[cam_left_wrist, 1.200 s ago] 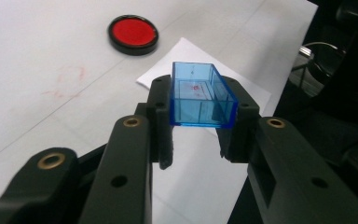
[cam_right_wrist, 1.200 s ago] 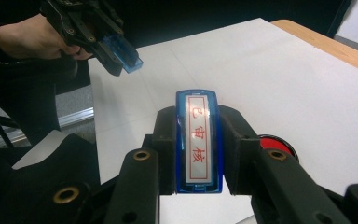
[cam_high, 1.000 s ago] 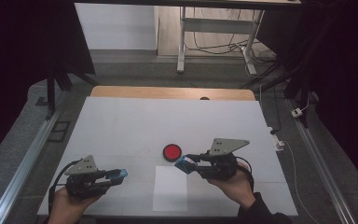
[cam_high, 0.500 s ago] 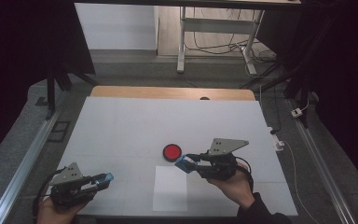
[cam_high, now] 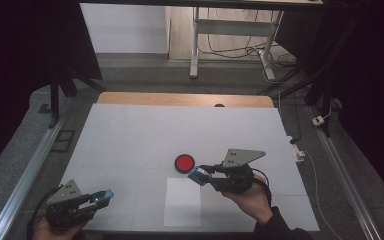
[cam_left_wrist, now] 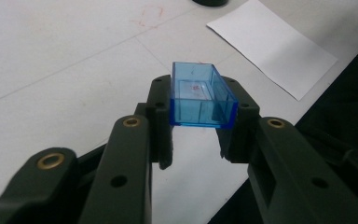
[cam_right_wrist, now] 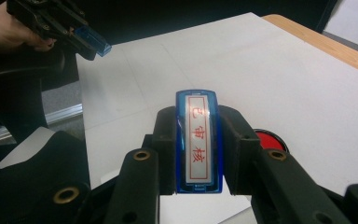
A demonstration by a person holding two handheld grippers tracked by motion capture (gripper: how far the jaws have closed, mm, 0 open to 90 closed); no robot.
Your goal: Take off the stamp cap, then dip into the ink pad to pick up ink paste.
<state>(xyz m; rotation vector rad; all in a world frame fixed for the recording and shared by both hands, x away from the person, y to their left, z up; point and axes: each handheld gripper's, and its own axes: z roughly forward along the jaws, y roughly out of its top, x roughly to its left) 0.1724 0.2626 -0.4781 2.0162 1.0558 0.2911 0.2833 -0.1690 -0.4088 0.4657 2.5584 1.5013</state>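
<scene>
While the cap (cam_left_wrist: 200, 95) is gripped by left tongs (cam_high: 101, 197), the stamp (cam_right_wrist: 198, 140) is clamped in right tongs (cam_high: 198, 175); inking and stamping the paper (cam_high: 182, 201) remain.

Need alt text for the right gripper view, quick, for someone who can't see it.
The right gripper has its black jaws shut on a blue stamp, red-character face up, over a white table. A red ink pad sits beyond; the left gripper holds a blue cap upper left.

Blue stamp (cam_right_wrist: 198, 142) face-up, clear blue cap (cam_left_wrist: 201, 95) apart
</scene>
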